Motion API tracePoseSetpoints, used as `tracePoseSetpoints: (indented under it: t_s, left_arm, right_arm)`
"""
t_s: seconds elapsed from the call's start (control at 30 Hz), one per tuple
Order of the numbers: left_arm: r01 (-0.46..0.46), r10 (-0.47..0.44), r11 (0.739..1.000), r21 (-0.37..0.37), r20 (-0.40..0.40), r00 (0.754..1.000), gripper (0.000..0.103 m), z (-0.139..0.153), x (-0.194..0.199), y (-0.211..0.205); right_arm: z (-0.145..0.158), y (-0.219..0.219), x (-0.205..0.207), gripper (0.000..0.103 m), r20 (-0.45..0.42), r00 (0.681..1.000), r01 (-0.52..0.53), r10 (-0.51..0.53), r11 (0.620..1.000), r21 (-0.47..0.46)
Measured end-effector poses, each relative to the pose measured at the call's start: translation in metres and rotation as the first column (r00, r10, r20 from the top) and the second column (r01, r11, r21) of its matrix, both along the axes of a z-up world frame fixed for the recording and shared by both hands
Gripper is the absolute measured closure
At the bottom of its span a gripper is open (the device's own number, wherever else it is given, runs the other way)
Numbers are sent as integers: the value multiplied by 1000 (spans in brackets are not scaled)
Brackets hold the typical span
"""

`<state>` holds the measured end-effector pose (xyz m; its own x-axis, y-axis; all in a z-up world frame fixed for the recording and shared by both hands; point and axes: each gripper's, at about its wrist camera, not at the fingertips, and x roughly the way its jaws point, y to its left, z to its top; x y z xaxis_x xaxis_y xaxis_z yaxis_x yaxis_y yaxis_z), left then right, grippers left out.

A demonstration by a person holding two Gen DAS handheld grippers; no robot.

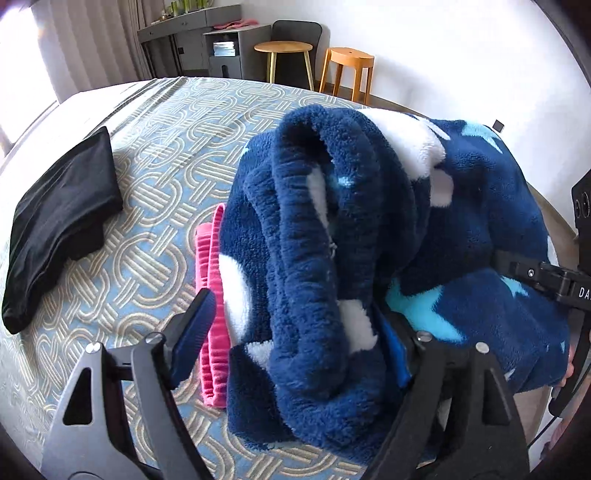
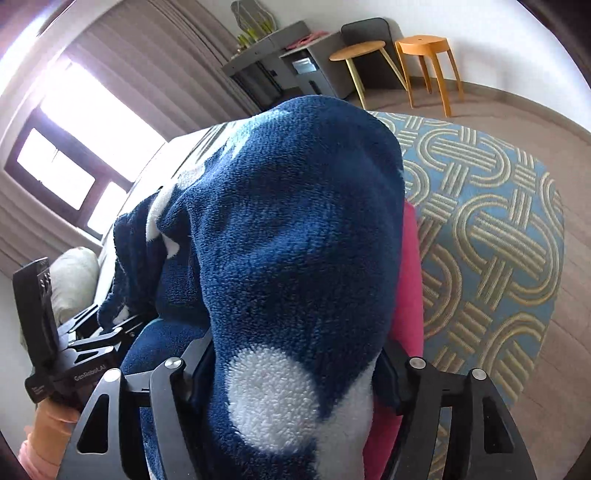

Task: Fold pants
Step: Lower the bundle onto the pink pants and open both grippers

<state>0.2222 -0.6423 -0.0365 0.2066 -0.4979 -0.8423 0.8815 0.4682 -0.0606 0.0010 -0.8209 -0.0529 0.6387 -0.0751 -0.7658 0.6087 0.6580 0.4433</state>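
Observation:
The navy fleece pants (image 1: 332,221) with white spots and light-blue stars lie bunched in a thick fold on the patterned bedspread (image 1: 155,155). My left gripper (image 1: 295,314) stands open. Its left finger (image 1: 195,321) is clear of the cloth, and its right finger is buried under the fleece. In the right wrist view the pants (image 2: 295,221) fill the picture and lie between the fingers of my right gripper (image 2: 295,350). The fleece there looks loose and unpinched, so that gripper is open. The right gripper's body (image 1: 546,277) shows at the pile's right side.
A pink garment (image 1: 212,295) lies under the pants' left edge, also seen as pink garment (image 2: 408,295). A folded black garment (image 1: 62,225) sits at the left of the bed. Beyond the bed stand two wooden stools (image 1: 282,48) (image 1: 349,59), a chair and a grey desk (image 1: 192,33).

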Motion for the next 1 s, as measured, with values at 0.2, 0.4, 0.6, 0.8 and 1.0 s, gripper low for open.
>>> tracePoseSetpoints:
  t_s: [0.2,0.4,0.6,0.8,1.0]
  left_arm:
    - [28,-30,999,37,69,997,22,7,-8,-6]
    - [5,-9,999,36,118,993,21,11,-14,-6]
    - [6,-13,1000,24,283,959,21,52,-44,11]
    - [-41,59,997,-66,293,954,21,102,-69,54]
    - [-61,117,974,-218,251,961,20,150,-104,126]
  right_arm:
    - [7,7,0,27,-26,1000,-4,3,999,-39]
    - [20,16,1,23,-72,997,15,-23,994,-111]
    - [77,51,-19,22,-114,984,88,-137,930,-356]
    - [144,110,-57,22,-19,993,95,-115,893,-441]
    - [195,176,-85,21,57,995,102,-85,863,-494]
